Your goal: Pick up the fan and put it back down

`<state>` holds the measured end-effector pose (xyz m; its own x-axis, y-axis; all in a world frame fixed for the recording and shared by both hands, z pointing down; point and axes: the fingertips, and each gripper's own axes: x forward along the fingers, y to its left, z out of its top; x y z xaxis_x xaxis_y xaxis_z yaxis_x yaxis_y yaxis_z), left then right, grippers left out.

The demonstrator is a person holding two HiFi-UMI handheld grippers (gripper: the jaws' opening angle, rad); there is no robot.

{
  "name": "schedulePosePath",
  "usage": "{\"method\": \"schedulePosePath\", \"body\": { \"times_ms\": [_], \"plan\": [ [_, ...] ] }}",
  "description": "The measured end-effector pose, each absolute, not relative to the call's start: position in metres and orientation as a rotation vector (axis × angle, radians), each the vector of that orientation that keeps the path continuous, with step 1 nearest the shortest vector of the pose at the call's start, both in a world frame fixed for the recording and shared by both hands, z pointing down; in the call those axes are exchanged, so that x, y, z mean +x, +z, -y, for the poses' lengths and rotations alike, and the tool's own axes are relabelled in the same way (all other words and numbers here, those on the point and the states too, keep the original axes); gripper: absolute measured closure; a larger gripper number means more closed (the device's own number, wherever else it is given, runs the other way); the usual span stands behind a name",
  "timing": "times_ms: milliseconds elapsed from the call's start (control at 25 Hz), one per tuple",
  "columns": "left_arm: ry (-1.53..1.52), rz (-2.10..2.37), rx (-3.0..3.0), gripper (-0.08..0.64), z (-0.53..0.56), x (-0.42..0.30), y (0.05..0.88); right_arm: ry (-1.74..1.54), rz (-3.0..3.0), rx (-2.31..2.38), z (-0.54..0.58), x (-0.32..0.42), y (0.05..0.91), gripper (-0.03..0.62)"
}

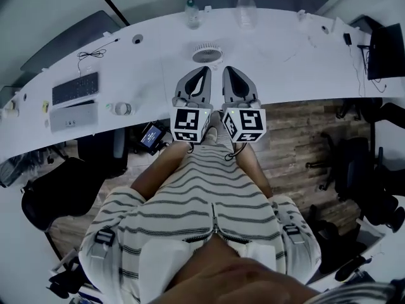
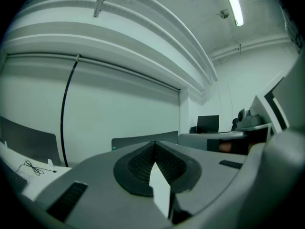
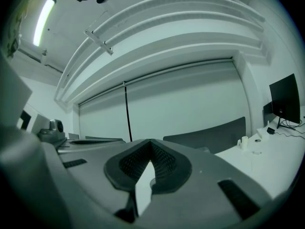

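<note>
The small white fan (image 1: 207, 52) sits on the curved white desk (image 1: 285, 75), its round slatted face toward our head camera, and nothing is touching it. We hold the left gripper (image 1: 204, 72) and the right gripper (image 1: 228, 72) side by side just on our side of the fan, close to one another, with their tips short of it and pointing at it. In each gripper's own view the two ribbed pads meet at the tip, so both pairs of jaws are pressed together with nothing between them. Beyond the fan and a little to its left stands a bottle (image 1: 192, 14), and beyond it to the right a clear cup (image 1: 246, 11). Well to the left of the fan lies a dark keyboard (image 1: 74, 87), and far to the right of the fan we see a dark monitor (image 1: 384, 50) at the desk's end.
</note>
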<state>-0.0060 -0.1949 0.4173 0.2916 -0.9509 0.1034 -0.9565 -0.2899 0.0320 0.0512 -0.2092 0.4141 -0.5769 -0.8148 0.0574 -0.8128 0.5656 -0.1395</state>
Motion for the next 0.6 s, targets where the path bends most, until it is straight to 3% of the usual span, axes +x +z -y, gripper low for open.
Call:
{"method": "schedulePosePath", "body": {
  "times_ms": [600],
  "plan": [
    [0.142, 1.787, 2.462, 0.554, 0.21, -0.046, 0.427, -0.238, -2.779, -1.462, 0.219, 0.013, 0.416, 0.581]
  ]
}}
